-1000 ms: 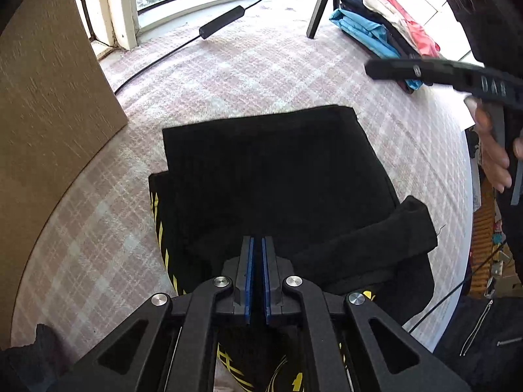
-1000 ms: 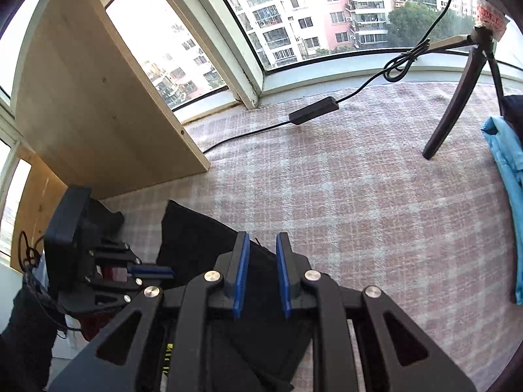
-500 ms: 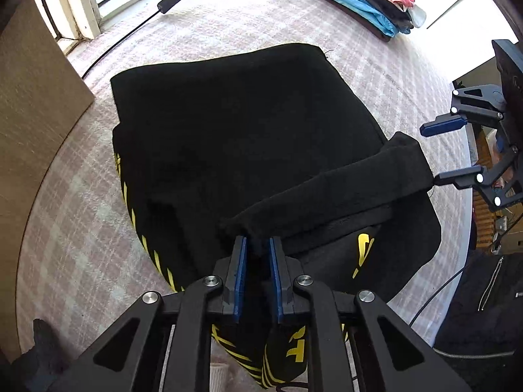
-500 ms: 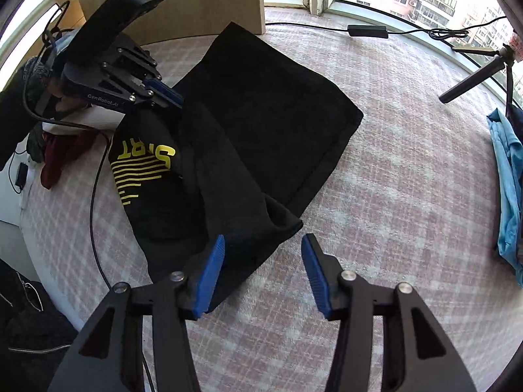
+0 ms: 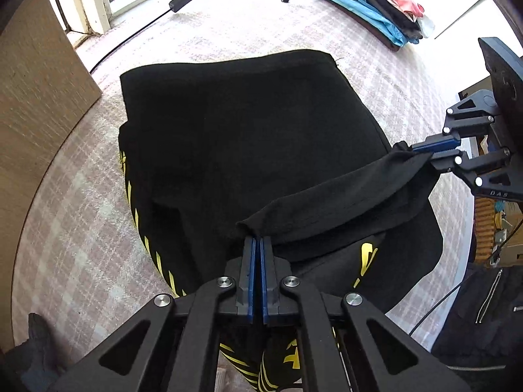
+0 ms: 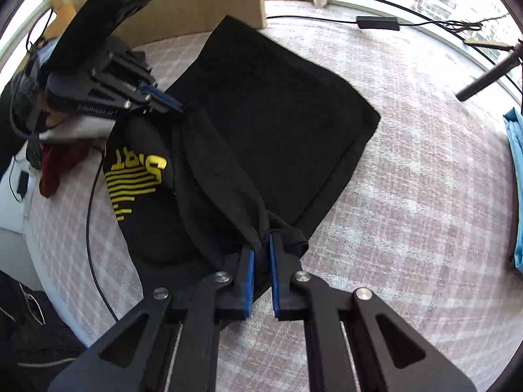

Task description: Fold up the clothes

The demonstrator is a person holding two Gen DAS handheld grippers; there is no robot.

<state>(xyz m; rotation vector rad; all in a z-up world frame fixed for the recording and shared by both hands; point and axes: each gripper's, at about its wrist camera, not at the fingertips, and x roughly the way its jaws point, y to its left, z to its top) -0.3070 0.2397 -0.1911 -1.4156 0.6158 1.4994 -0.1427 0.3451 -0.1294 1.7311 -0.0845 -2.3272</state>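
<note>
You have a black T-shirt (image 5: 248, 150) with yellow stripes and lettering on a pink-and-white plaid cloth (image 6: 408, 170), blue pads (image 5: 251, 271) on black grippers, and what looks like blue, black and red folded clothes (image 5: 369, 0).

Matt black cloth garment (image 5: 248, 137) lies on a rough woven checked cover (image 5: 81, 254) beside a wooden board (image 5: 36, 98).

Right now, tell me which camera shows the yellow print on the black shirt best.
The right wrist view: the yellow print, letters above stripes, lies open on the black shirt. The left wrist view catches only slivers of it past the folded edge and behind the left gripper.
</note>
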